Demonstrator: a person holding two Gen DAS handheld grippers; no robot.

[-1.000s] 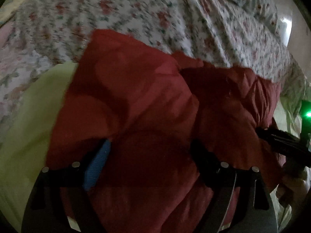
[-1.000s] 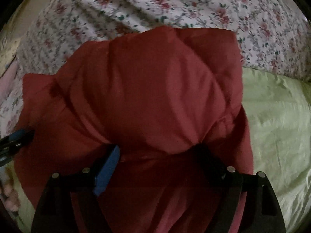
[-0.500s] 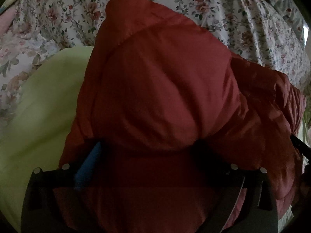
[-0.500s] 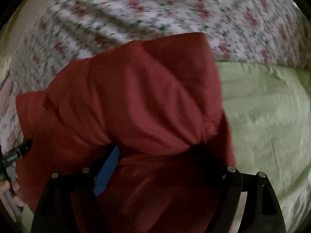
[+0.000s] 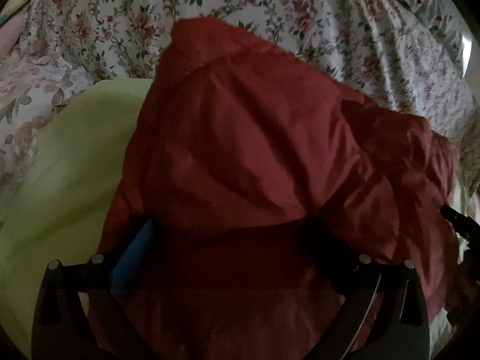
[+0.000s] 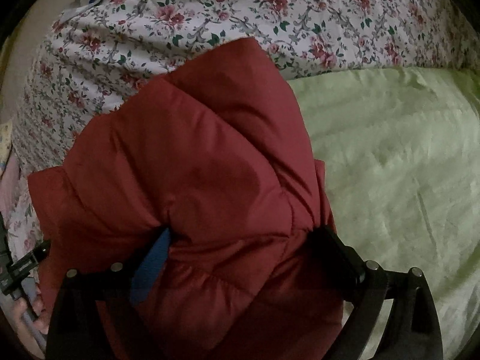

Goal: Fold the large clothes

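Observation:
A puffy dark red jacket lies bunched on the bed and fills the middle of both wrist views. My left gripper stands wide, its blue pad against the jacket's padded bulk, which bulges up between the fingers. My right gripper is just as wide, with a thick fold of the same jacket between its fingers. I cannot see either pair of pads pinching the cloth. The jacket's near edge is hidden under both grippers.
A floral bedspread covers the bed beyond the jacket. A pale green sheet lies beside and under it. A hand holding the other gripper shows at the right wrist view's left edge.
Both pairs of jaws have spread wider around the jacket. Both cameras have moved in and slightly down, so the jacket fills more of each view, and the right wrist has rolled.

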